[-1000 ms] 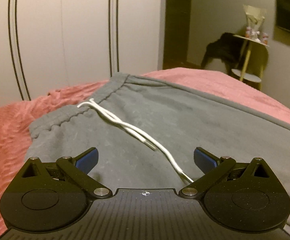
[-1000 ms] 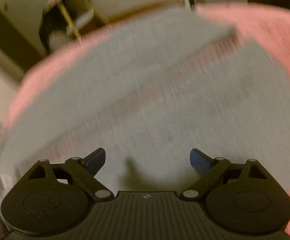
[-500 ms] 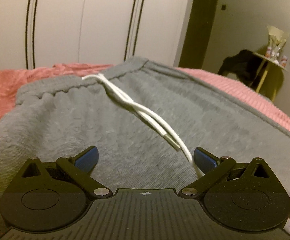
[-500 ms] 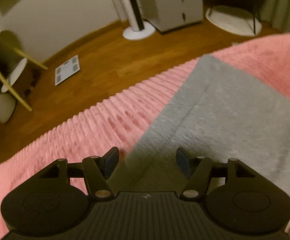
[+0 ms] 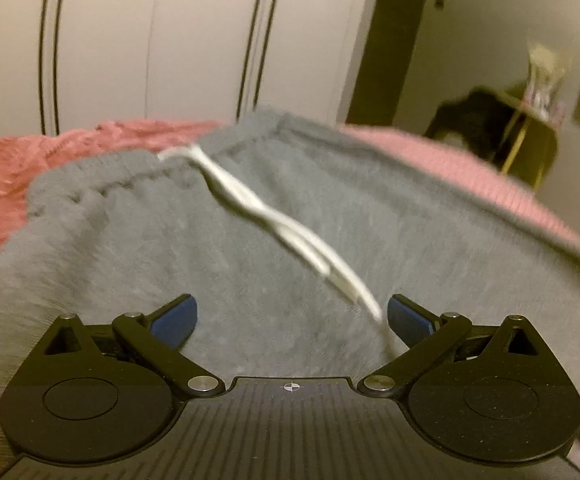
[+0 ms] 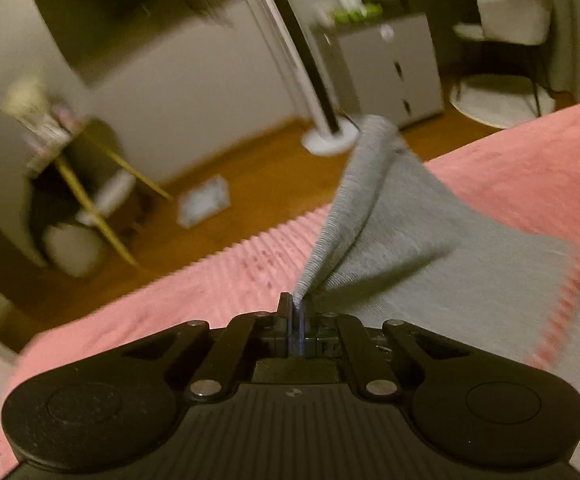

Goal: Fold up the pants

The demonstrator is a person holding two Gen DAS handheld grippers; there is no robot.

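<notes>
1. One pair of grey pants (image 5: 250, 248) is laid flat on one pink bedspread (image 5: 6, 168); the waistband is seen at the far edge in the left wrist view.
2. One white drawstring (image 5: 290, 232) is seen on the pants, with its two ends lying side by side on the fabric and running toward the right finger of the left gripper.
3. The left gripper (image 5: 292, 316) is held just over the upper part of the pants. Its two blue-padded fingers (image 5: 174, 320) are spread wide, and nothing is clamped between them.
4. The right gripper (image 6: 295, 312) is shown with its two fingers pressed together on the hem edge of one pant leg (image 6: 369, 184). The pinched fabric is raised off the bedspread into a tent-like fold.
5. The rest of that leg is left lying on the bedspread to the right of the gripper.
6. In the blurred background, one wardrobe (image 5: 150, 48) and one white chair (image 6: 513, 12) are visible, and one small side table (image 6: 90, 168) is seen in both views.
</notes>
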